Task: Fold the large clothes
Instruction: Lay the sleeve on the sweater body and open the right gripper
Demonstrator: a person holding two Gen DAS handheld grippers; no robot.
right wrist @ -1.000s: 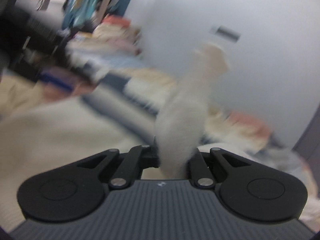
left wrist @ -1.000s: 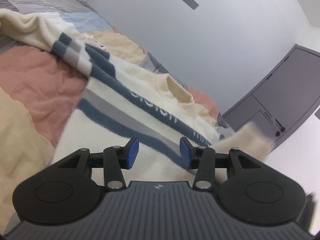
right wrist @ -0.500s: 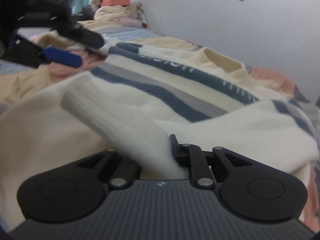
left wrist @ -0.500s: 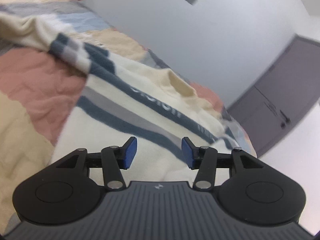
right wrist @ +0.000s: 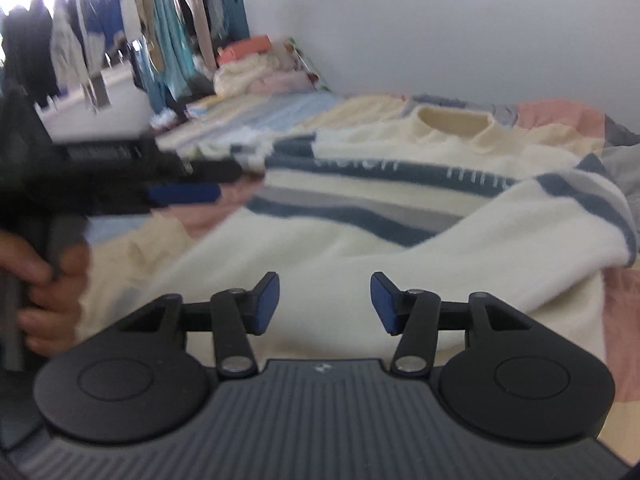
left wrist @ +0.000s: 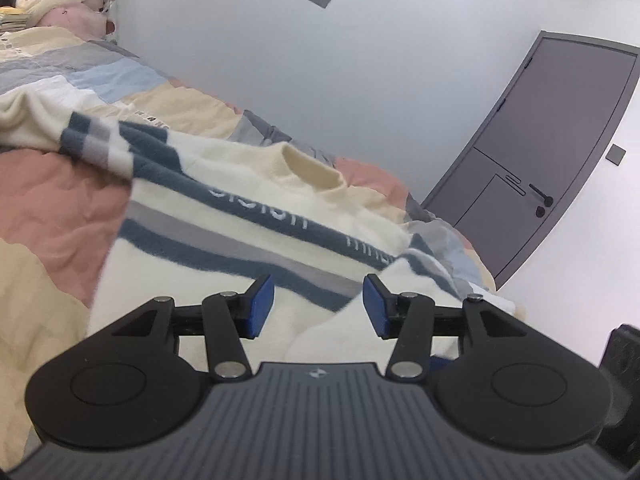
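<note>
Right tongs just spread, sleeve dropped across sweater; left tongs spread, empty; sweater ahead of both, collar far, unfolded sleeve nearer left.

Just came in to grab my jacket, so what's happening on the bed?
A person with a hand-held gripper in each hand is folding a cream knit sweater with navy and grey stripes on the patchwork quilt. One sleeve lies across the front. The right hand-held gripper has just been opening and holds nothing; the left hand-held gripper hovers open.
</note>
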